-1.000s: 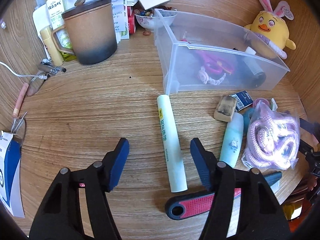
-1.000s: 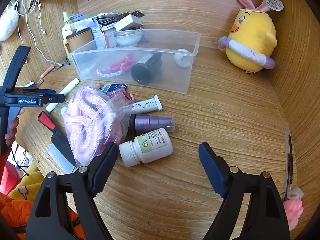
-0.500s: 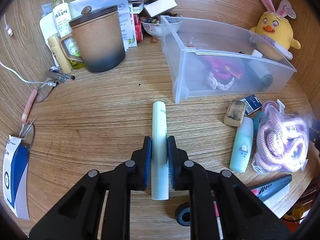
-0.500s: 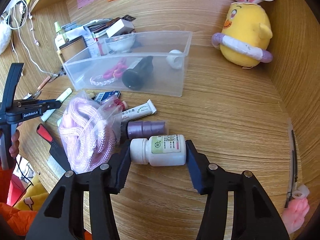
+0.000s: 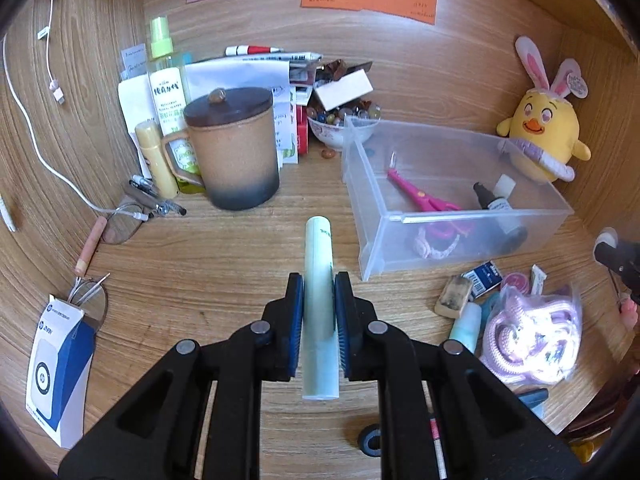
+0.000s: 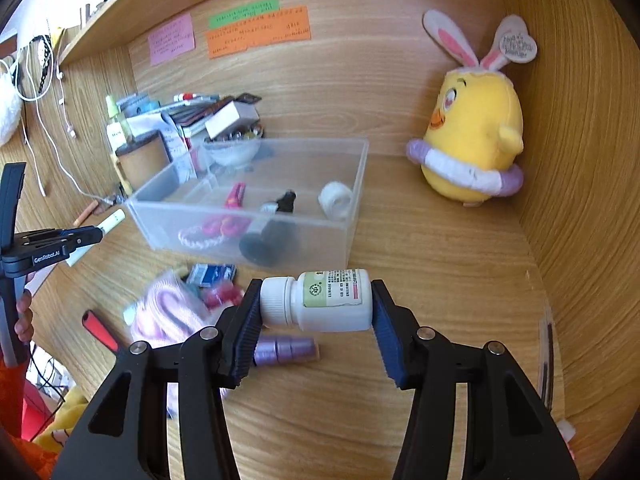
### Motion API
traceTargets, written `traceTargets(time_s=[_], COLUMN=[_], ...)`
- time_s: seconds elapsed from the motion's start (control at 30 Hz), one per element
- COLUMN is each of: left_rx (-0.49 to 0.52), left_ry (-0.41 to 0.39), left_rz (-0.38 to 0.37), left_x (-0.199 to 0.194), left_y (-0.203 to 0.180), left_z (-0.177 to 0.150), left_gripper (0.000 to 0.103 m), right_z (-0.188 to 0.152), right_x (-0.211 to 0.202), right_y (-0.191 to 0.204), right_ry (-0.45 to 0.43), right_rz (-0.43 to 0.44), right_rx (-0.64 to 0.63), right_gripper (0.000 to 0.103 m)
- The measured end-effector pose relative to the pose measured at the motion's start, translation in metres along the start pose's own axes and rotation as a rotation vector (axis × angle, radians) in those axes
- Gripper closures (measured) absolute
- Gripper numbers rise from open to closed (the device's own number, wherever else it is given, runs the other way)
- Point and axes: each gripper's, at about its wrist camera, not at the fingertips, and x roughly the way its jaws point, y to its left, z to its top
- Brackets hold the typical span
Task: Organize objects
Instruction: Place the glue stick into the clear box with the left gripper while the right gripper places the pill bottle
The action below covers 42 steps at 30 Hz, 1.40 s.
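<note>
Above desk: left tool (image 5: 319,312) w/ tube (image 5: 319,276); right tool (image 6: 314,312) w/ bottle (image 6: 320,300)

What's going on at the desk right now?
A person is tidying a cluttered desk with two handheld grippers. The left gripper is shut on a pale green tube, held pointing forward. The right gripper clamps a white pill bottle end to end, cap against one finger. Both appear lifted off the desk, near the clear bin, which already holds pink scissors, a dark bottle and a tape roll.
</note>
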Motion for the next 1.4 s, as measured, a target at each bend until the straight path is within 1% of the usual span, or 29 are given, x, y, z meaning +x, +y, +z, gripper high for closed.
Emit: traceTargets(time_s=[0.1, 0.27, 0.37, 0.5, 0.7, 0.8, 1.07, 1.13, 1.27, 1.4], left_rx=[0.003, 0.028, 0.052, 0.078, 0.099, 0.108, 0.125, 0.131, 0.14, 0.144], left_ry=[-0.048, -0.09, -0.115, -0.123, -0.083, -0.056, -0.014, 0.003, 0.045, 0.091], left_rz=[-0.014, -0.031, -0.045, -0.071, -0.124, -0.146, -0.188, -0.199, -0.209, -0.22], left_x=[-0.011, -0.018, -0.021, -0.016, 0.008, 0.021, 0.045, 0.052, 0.067, 0.083], left_y=[-0.003, -0.012, -0.019, -0.03, -0.045, -0.053, -0.069, -0.072, -0.078, -0.084], left_z=[0.012, 0.03, 0.04, 0.052, 0.066, 0.07, 0.08, 0.083, 0.085, 0.088], left_gripper=[0.088, 0.088, 0.088, 0.088, 0.088, 0.088, 0.088, 0.088, 0.088, 0.088], right_z=[0.013, 0.034, 0.045, 0.061, 0.08, 0.085, 0.093, 0.093, 0.089, 0.084], right_x=[0.002, 0.01, 0.018, 0.03, 0.047, 0.054, 0.083, 0.09, 0.111, 0.128], right_y=[0.004, 0.01, 0.015, 0.021, 0.026, 0.031, 0.046, 0.049, 0.056, 0.057], right_ry=[-0.029, -0.05, -0.055, -0.048, -0.04, -0.037, 0.008, 0.023, 0.062, 0.124], right_rz=[0.015, 0.038, 0.03, 0.015, 0.02, 0.007, 0.037, 0.044, 0.028, 0.054], right_rx=[-0.006, -0.01, -0.025, -0.048, -0.06, -0.072, -0.084, -0.093, -0.122, -0.117], right_gripper=[0.055, 0.055, 0.055, 0.055, 0.055, 0.055, 0.055, 0.055, 0.055, 0.055])
